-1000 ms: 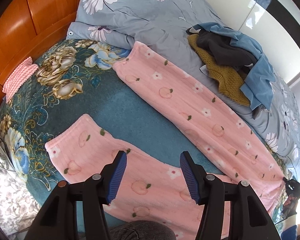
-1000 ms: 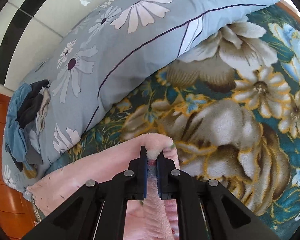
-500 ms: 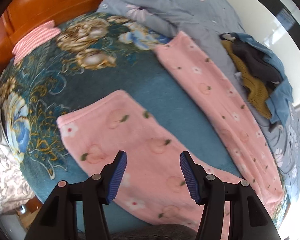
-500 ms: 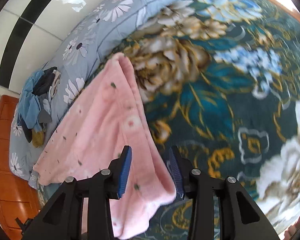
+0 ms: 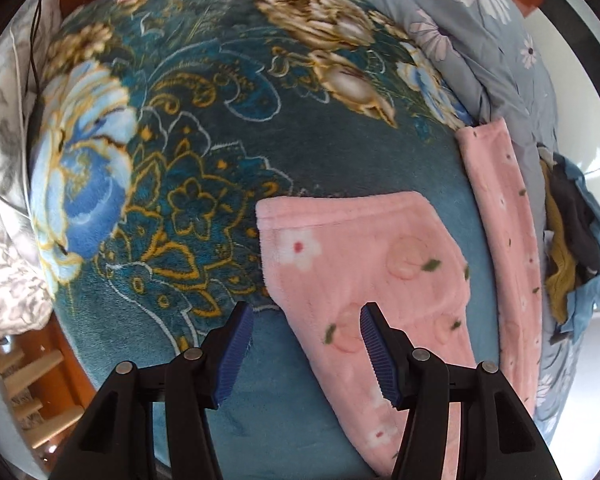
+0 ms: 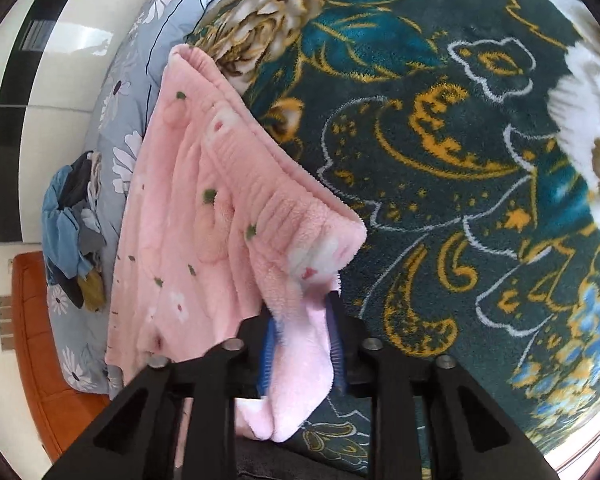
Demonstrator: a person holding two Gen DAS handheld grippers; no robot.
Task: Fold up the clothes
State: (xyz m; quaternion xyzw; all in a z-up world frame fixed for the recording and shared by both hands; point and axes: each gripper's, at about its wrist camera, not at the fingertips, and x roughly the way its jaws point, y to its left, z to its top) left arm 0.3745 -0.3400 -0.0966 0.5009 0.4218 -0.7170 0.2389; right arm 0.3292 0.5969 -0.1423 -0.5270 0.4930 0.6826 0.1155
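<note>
Pink fleece trousers (image 6: pixel 204 216) in closing right gripper (image 6: pixel 300 344)

The pink fleece peach-print trousers (image 5: pixel 364 264) run off the left wrist view's lower edge, behind the black arm of the left tongs (image 5: pixel 306 350). In the right wrist view their bunched fleece (blurred here) covers most of the blue pads (image 6: pixel 271 346) of the closing right tongs (image 6: pixel 302 344).

left gripper (image 5: pixel 306 354) jaws apart over pink fleece pants (image 5: pixel 364 264) leg edge, floral teal blanket (image 5: pixel 204 168) underneath
</note>
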